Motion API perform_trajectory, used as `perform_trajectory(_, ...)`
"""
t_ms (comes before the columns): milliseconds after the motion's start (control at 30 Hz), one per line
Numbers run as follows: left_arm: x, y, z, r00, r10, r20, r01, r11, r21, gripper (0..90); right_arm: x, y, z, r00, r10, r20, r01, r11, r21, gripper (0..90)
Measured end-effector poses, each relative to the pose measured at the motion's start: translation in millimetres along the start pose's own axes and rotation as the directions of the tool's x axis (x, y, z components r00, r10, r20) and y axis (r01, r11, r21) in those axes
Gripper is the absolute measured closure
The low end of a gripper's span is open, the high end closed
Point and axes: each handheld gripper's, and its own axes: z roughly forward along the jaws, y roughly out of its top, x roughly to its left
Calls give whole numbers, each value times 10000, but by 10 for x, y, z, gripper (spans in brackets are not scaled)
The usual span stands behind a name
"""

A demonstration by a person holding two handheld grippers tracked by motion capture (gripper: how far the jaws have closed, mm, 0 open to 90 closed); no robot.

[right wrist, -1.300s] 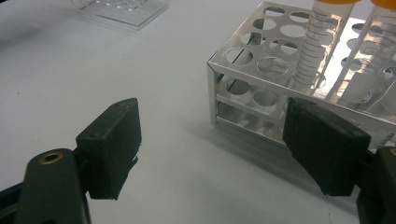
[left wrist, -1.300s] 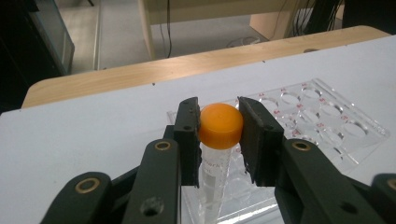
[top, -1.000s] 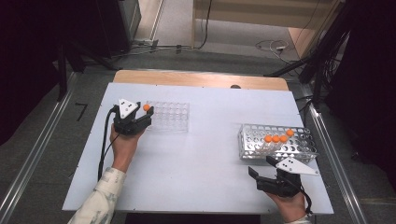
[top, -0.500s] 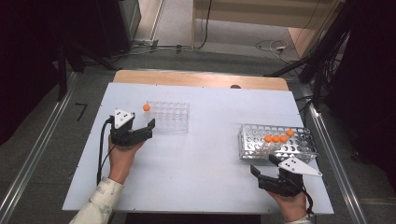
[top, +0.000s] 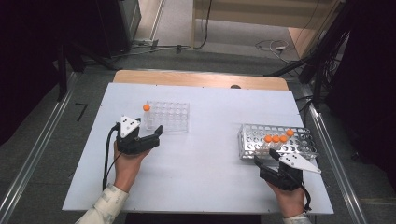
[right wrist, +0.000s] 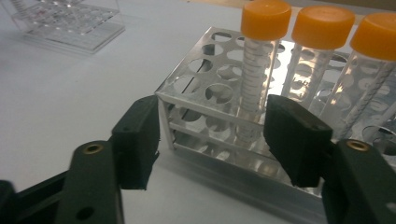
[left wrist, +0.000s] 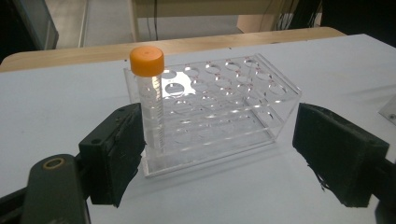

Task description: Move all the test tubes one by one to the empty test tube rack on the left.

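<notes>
Left claw (top: 156,134) has let go: a second ago it held the orange-capped tube (left wrist: 148,93) over the clear rack (top: 169,116); now the tube stands upright in that rack's near-left corner hole, and my jaws gape, drawn back toward me. One transfer looks done. Right claw (right wrist: 210,140) open, just short of the metal rack (top: 276,141) at right on the bench (top: 210,177), four capped tubes there. I reckon next pick comes from it.

Both black two-jaw grippers, left (top: 157,134) and right (top: 265,159), carry grey three-cornered top plates; brass-ringed screw holes show on the jaw arms. A black cable (top: 109,151) trails left, beside a pale patterned sleeve (top: 105,204).
</notes>
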Motion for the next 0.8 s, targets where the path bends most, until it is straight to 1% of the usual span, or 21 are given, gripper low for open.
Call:
perform_trajectory(67, -3, -1, -2, 10000, -5, 49, 5, 10000, 0, 170, 4, 17, 25, 9998, -9, 213, 11, 9999, -115, 416)
perform_trajectory(100, -7, -2, -1, 10000, -9, 40, 9, 10000, -3, 171, 14, 31, 45, 9988, -43, 488, 51, 9998, -180, 437)
perform_trajectory(167, -14, -6, -1, 10000, 57, 37, -57, 10000, -29, 171, 13, 35, 59, 9981, 43, 612, -31, 9998, -198, 454)
perform_trajectory(200, -22, -7, -6, 9999, 163, 10, -162, 9999, -52, 171, 10, 37, 66, 9976, 53, 691, -39, 9998, -205, 462)
perform_trajectory(333, -34, -10, -1, 9998, 183, 67, -182, 9998, -99, 171, -6, 45, 86, 9960, 149, 877, -127, 9996, -261, 488)
perform_trajectory(367, -39, -11, 2, 9998, 202, 80, -201, 9998, -91, 171, -12, 52, 104, 9951, 173, 971, -154, 9997, -204, 521)
perform_trajectory(433, -49, -12, 3, 9997, 219, 127, -218, 9997, -59, 171, -12, 55, 110, 9950, 167, 988, -150, 9997, -184, 532)
perform_trajectory(500, -60, -13, 4, 9995, 258, 158, -257, 9996, -72, 171, -2, 64, 129, 9935, 147, 1125, -124, 9997, -214, 576)
perform_trajectory(533, -63, -13, 4, 9994, 293, 192, -292, 9996, -57, 171, -2, 64, 129, 9935, 147, 1125, -124, 9997, -214, 576)
perform_trajectory(567, -68, -13, 4, 9993, 309, 195, -308, 9995, -46, 172, -3, 69, 144, 9919, 144, 1263, -115, 9997, -238, 607)
perform_trajectory(633, -75, -14, 4, 9993, 312, 200, -311, 9995, -60, 171, -12, 75, 166, 9905, 170, 1366, -141, 9997, -219, 634)
perform_trajectory(700, -79, -12, 1, 9993, 285, 244, -283, 9996, -70, 172, -15, 75, 179, 9905, 174, 1362, -150, 9997, -187, 643)
perform_trajectory(800, -86, -11, -2, 9992, 313, 247, -312, 9995, -74, 172, -3, 74, 207, 9879, 87, 1551, -62, 9998, -165, 685)
